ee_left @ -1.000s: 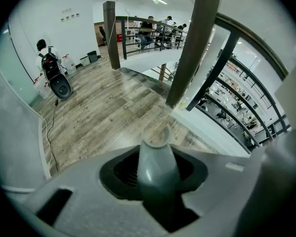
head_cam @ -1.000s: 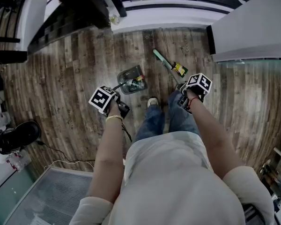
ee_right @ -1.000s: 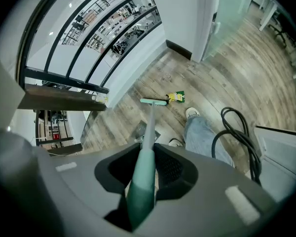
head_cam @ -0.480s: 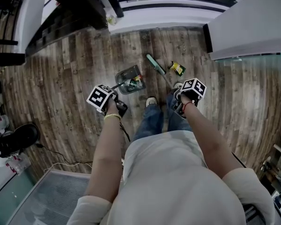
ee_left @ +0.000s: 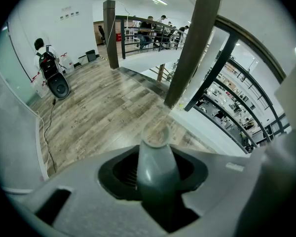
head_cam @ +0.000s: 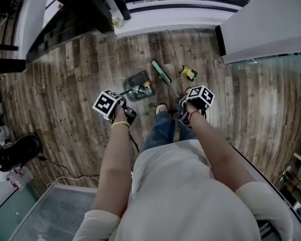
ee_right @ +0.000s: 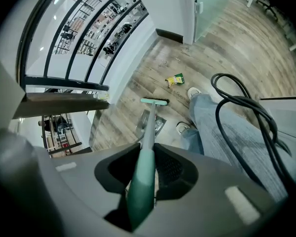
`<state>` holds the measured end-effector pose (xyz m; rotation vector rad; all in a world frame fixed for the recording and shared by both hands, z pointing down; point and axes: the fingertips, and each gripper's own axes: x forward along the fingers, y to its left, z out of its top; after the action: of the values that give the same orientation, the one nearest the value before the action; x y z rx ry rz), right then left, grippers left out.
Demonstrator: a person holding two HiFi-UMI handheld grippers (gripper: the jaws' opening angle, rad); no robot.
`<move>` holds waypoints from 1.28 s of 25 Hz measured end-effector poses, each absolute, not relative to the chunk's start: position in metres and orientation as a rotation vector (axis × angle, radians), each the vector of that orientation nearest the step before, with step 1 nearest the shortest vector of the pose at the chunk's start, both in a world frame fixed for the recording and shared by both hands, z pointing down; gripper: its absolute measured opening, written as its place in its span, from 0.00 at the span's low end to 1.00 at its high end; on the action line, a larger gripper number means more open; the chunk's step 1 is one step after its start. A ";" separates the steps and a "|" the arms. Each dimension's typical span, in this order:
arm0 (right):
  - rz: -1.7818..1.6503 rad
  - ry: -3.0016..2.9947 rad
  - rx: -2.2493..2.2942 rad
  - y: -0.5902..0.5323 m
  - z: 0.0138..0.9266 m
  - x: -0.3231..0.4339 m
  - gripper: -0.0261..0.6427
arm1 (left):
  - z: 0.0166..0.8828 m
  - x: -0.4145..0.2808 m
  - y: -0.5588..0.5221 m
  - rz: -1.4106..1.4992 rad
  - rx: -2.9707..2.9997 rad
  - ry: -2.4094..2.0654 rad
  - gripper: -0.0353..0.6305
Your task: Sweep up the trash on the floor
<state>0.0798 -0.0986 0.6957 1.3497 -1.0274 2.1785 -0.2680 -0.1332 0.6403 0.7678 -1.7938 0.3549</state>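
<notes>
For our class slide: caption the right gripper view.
Right gripper holds a green broom, head near the yellow wrapper.

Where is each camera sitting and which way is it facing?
Head view: on the head, facing steeply down at the wood floor; arms, torso and legs show.
Left gripper view: on the left tongs, facing along the grey dustpan handle across the room; no body shows.
Right gripper view: on the right tongs, facing down the green broom handle to the floor; a jeans leg and shoe show.
Shared: head and right gripper views both show broom head, dustpan, yellow wrapper.
</notes>
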 end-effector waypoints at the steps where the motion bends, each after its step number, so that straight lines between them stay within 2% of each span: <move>1: 2.182 -1.026 1.344 -0.097 0.696 0.077 0.18 | 0.640 -0.267 -0.133 0.354 0.768 -1.794 0.25; 20: 2.194 -1.026 1.232 -0.062 0.692 0.037 0.18 | 0.640 -0.264 -0.133 0.334 0.787 -1.790 0.26; 32: 2.347 -0.921 1.216 -0.034 0.681 0.029 0.18 | 0.640 -0.263 -0.134 0.329 0.793 -1.792 0.26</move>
<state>0.0295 -0.0344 0.6814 1.2157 -0.9208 2.3468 -0.2630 -0.1343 0.6400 0.7927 -1.7922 0.3293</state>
